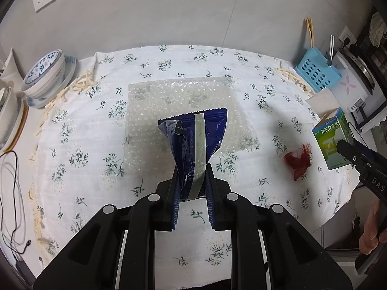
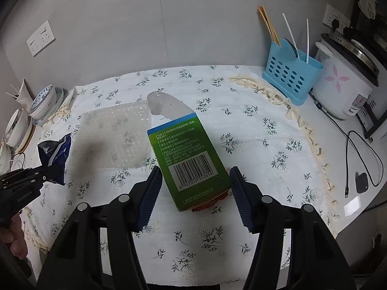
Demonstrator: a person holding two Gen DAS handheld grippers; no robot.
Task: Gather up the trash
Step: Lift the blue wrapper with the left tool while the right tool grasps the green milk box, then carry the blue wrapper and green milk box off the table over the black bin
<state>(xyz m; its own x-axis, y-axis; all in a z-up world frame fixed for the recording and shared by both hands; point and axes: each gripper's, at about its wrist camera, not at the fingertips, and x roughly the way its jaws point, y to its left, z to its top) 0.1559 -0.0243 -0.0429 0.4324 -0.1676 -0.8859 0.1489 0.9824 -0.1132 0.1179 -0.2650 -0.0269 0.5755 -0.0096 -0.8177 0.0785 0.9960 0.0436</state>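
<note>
My left gripper (image 1: 191,178) is shut on a dark blue snack wrapper (image 1: 196,137) with a silver strip, which stands up crumpled above the cloth. Beyond it a sheet of bubble wrap (image 1: 169,96) lies flat on the flowered tablecloth (image 1: 84,125). My right gripper (image 2: 196,183) is shut on a green medicine box (image 2: 186,154) with a barcode; its top flap hangs open. A red scrap (image 2: 212,203) peeks from beneath the box and lies on the cloth (image 1: 298,160). The left wrist view shows the box (image 1: 332,140) at the far right; the right wrist view shows the wrapper (image 2: 56,153) at the far left.
Stacked blue-patterned bowls (image 1: 46,72) stand at the left table edge. A blue utensil caddy (image 2: 290,77) and a white rice cooker (image 2: 346,82) stand at the back right. Cables and a black charger (image 2: 361,182) lie on the bare right edge. A person's hand (image 1: 372,229) grips the right tool.
</note>
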